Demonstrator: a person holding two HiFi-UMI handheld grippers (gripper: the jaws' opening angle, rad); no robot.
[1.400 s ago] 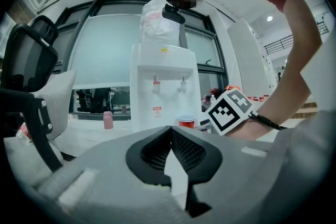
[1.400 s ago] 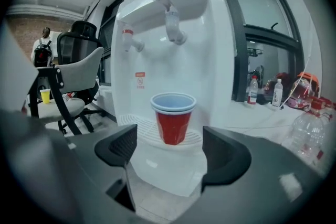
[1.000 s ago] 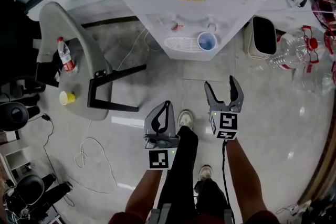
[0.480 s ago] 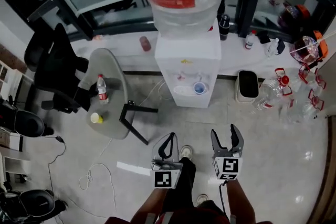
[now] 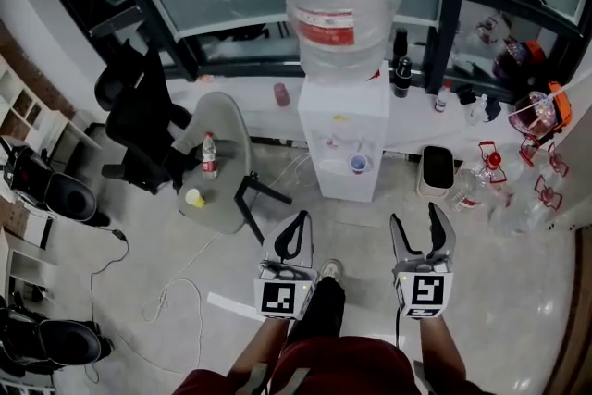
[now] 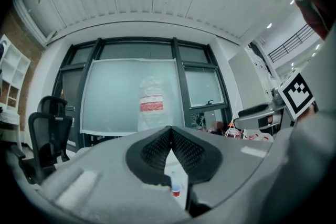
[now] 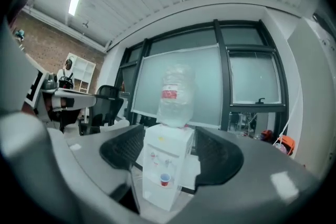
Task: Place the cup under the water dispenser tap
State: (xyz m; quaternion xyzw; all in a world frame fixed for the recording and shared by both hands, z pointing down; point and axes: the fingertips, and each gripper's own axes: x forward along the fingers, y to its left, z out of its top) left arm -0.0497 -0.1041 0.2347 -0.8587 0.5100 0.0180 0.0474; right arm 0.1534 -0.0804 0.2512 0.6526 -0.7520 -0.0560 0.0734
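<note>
My left gripper point(image 5: 298, 221) has its fingers point(image 6: 153, 152) pressed tip to tip, with nothing caught between them. On my right gripper point(image 5: 416, 216) the fingers point(image 7: 125, 147) stand wide apart. They have just been closing a little, and the gap between them holds nothing. I hold both tools level in front of me, side by side above the floor point(image 5: 462, 245) and well apart from the machine.

Through the gap in the right fingers I see the water dispenser point(image 5: 342, 129) straight ahead and far off. It is white, with a large bottle point(image 5: 340, 5) bearing a red label upended on top. The cup point(image 5: 359, 164) stands upright in the dispenser's recess, below the taps and toward the right side in the head view. It looks red outside with a bluish rim. Neither gripper touches it.

Left of the dispenser is a small grey tabletop point(image 5: 227, 129) on black legs. It carries a small bottle point(image 5: 209, 156) with a red band and a yellow cup point(image 5: 194, 197). A black office chair point(image 5: 139, 120) sits just beyond it, further left. On the dispenser's right a white bin point(image 5: 435, 169) stands on the floor, with clear empty jugs point(image 5: 486, 180) beside it. A light cable point(image 5: 166, 291) loops across the floor at my lower left.
</note>
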